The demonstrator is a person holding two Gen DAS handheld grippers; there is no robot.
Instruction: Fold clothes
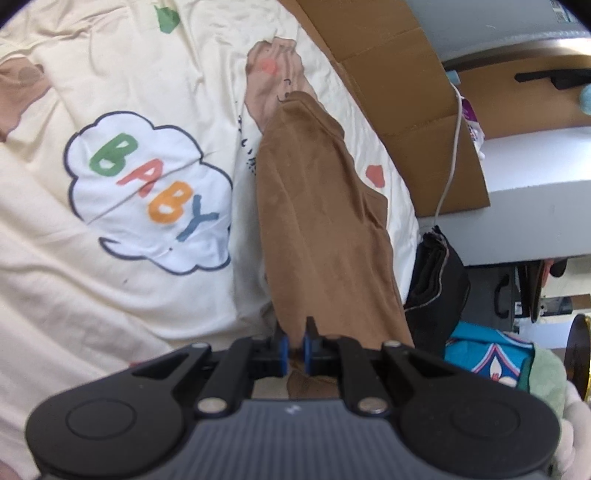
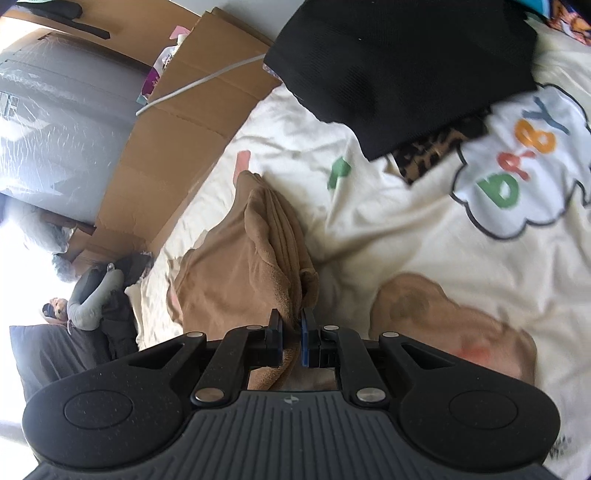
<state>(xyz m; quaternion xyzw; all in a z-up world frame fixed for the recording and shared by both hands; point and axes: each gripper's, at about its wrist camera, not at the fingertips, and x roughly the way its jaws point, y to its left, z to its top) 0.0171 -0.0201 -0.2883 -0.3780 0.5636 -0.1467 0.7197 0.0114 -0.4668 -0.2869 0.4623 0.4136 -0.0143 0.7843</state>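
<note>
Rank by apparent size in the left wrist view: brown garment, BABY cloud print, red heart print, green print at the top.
1. brown garment, though it runs toward the camera, which inflates it
2. BABY cloud print
3. red heart print and green print: too alike to rank
</note>
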